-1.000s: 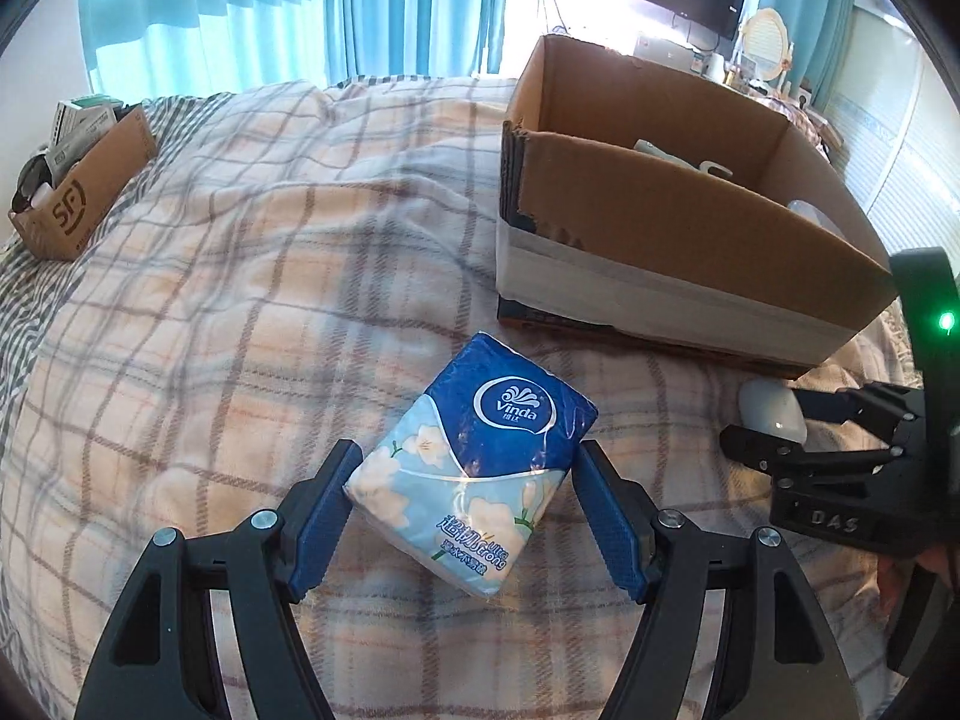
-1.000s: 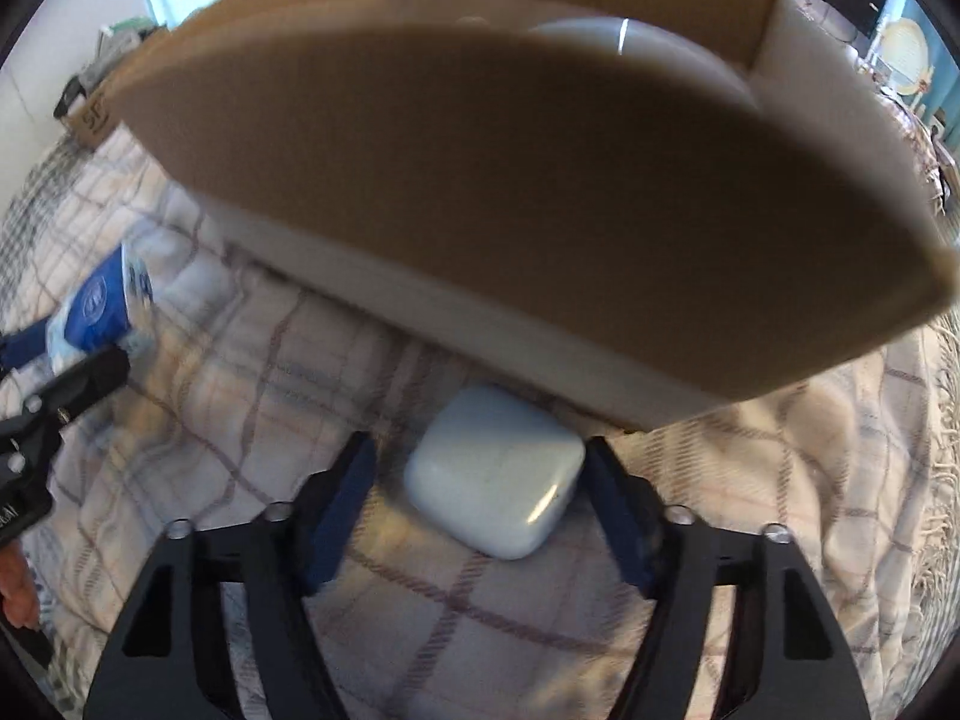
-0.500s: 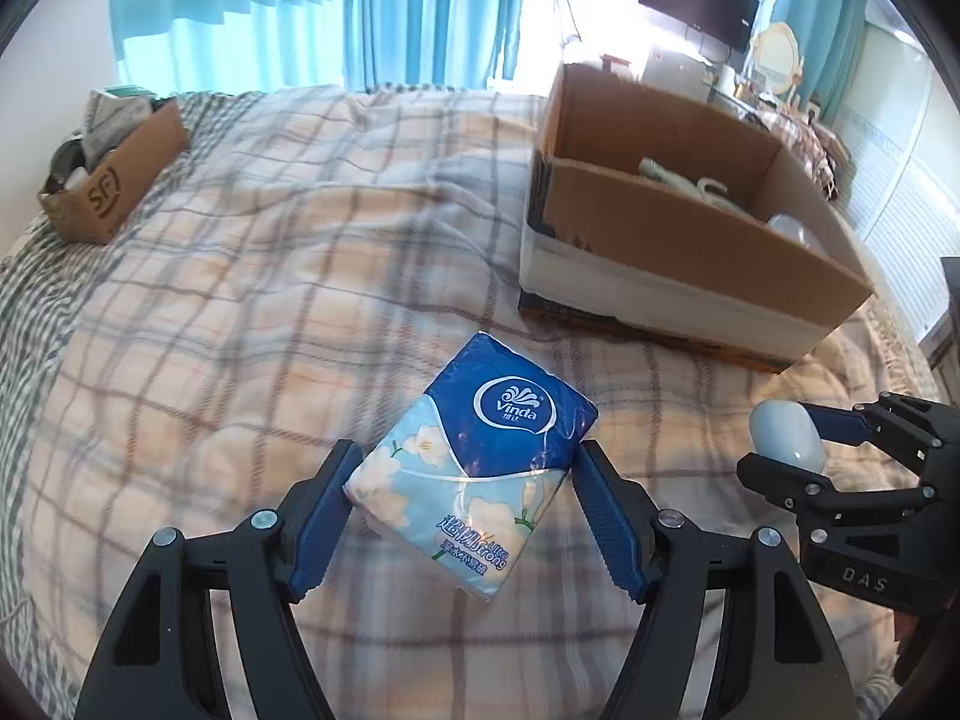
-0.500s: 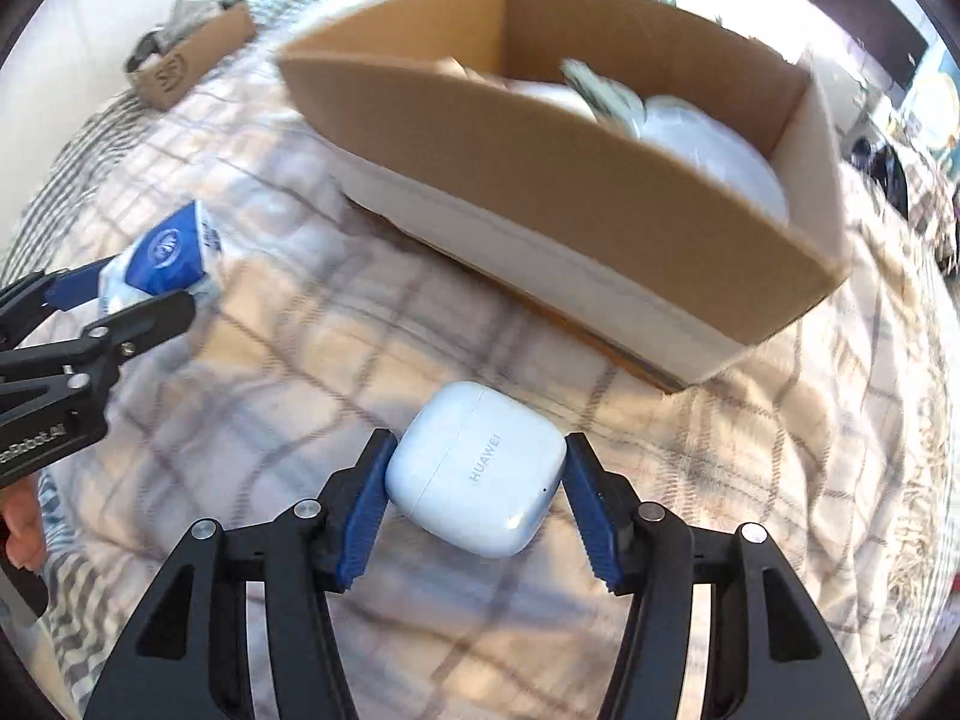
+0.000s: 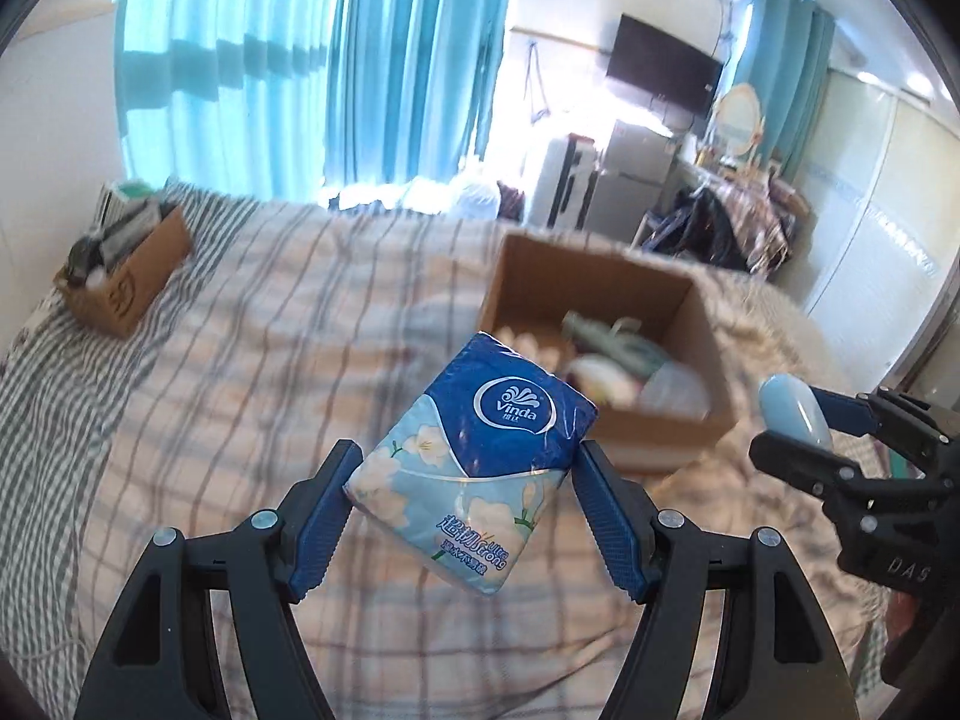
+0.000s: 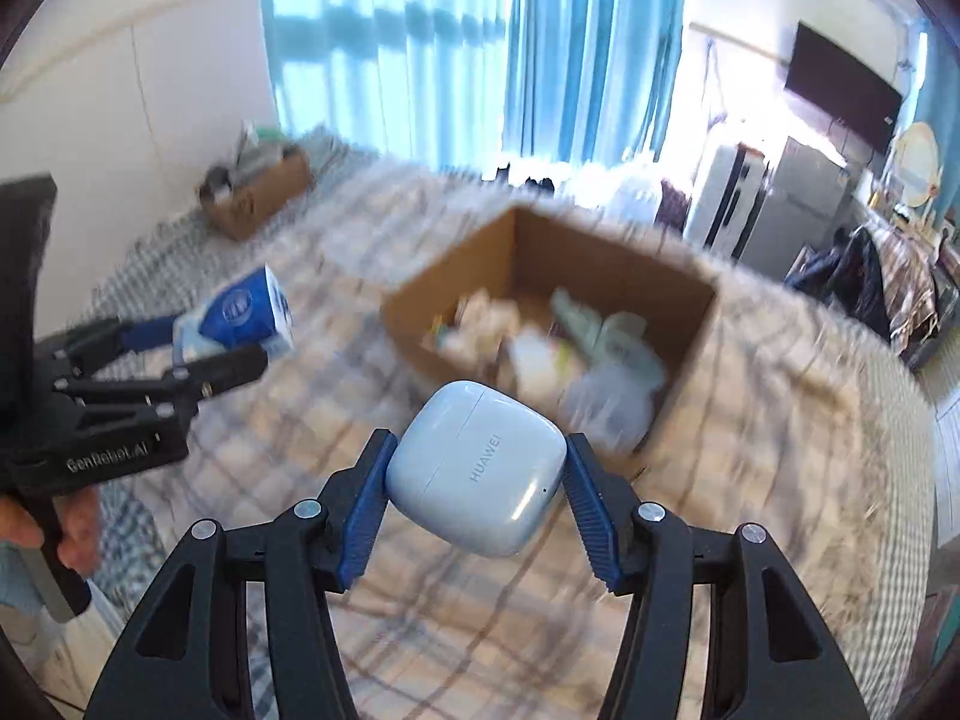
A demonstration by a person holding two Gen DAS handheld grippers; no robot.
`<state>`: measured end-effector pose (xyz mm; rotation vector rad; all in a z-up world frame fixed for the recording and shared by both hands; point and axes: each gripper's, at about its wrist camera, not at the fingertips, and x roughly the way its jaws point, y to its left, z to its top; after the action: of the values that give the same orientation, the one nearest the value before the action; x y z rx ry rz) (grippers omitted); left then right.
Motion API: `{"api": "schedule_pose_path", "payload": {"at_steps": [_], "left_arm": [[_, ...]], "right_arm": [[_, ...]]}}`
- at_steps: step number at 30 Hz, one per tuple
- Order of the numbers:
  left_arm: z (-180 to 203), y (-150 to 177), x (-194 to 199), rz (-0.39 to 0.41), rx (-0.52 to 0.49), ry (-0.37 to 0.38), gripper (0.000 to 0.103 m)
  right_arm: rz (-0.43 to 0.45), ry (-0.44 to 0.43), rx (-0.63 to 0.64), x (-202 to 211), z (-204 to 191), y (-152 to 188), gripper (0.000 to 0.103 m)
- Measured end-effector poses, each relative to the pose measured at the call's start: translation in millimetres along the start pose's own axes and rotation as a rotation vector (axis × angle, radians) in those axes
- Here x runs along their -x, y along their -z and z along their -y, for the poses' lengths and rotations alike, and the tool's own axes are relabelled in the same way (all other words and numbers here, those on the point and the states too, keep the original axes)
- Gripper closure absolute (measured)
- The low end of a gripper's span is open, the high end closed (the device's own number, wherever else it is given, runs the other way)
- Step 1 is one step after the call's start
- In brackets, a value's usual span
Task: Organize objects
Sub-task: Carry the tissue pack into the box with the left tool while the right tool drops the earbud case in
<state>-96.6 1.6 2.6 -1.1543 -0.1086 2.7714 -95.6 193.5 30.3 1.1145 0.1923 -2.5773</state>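
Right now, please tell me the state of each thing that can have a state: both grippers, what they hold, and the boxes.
left gripper: shut on the tissue pack
tissue pack: held above the bed, tilted
right gripper: shut on the earbud case
earbud case: lid closed, held in the air
large cardboard box: open, partly filled
small cardboard box: open, filled

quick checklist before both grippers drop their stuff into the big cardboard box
1. Left gripper grip on the tissue pack: ok, clamped between both fingers, tilted.
2. Right gripper grip on the earbud case: ok, held on both sides.
3. Both items lifted off the bed: ok.
4. Cardboard box open on top: ok.
5. Free room inside the box: cannot tell, contents are blurred.
6. Grippers above the box opening: not ok, both are short of its near wall.
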Motion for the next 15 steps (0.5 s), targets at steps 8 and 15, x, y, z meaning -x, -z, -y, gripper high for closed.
{"api": "schedule_pose_path", "payload": {"at_steps": [8, 15], "left_arm": [[38.5, -72.9, -30.7, 0.073, -0.049, -0.003, 0.029], [68.2, -90.4, -118.1, 0.03, -0.139, -0.011, 0.029]], "right_arm": [[0.114, 0.048, -0.086, -11.5, 64.9, -70.9, 0.047], [0.085, 0.046, -0.146, -82.9, 105.3, -81.5, 0.047]]}}
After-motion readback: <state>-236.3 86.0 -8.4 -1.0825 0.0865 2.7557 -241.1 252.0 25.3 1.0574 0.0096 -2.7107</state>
